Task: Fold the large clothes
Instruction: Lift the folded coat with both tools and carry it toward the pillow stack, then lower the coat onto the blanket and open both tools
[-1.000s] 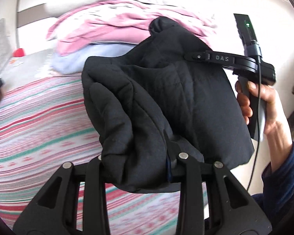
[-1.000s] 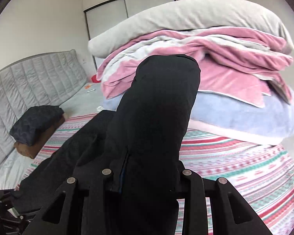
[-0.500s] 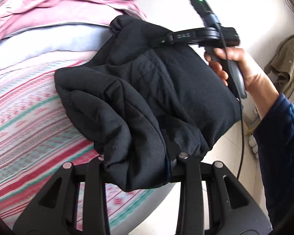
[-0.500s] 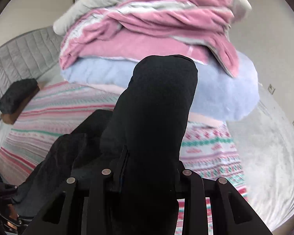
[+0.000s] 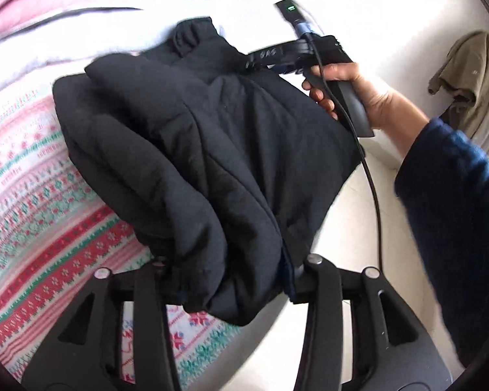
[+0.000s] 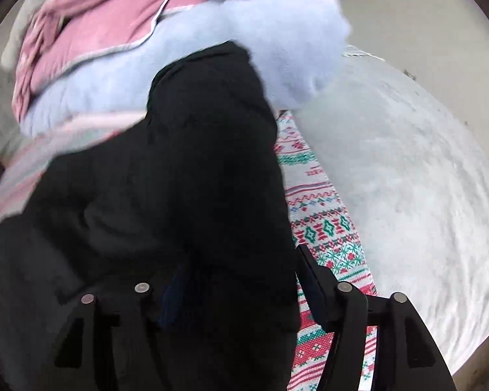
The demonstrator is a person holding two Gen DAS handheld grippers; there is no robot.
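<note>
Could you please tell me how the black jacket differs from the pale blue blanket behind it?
The black jacket is dark and quilted; the pale blue blanket is light and fleecy. The jacket is bunched over the striped bedspread; the blanket sits beneath pink bedding in a pile. Both are soft and bulky.

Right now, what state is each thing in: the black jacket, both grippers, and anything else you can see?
Black padded jacket: folded into a bundle, lying on the bedspread.
Left gripper: jaws have just been opening; jacket fills them, grip unclear.
Right gripper: jaws have just been opening; jacket between them, gap at one finger.
Indicator light: lit green.
Striped bedspread: spread flat.
Blankets: stacked.
Olive garment: hanging.
</note>
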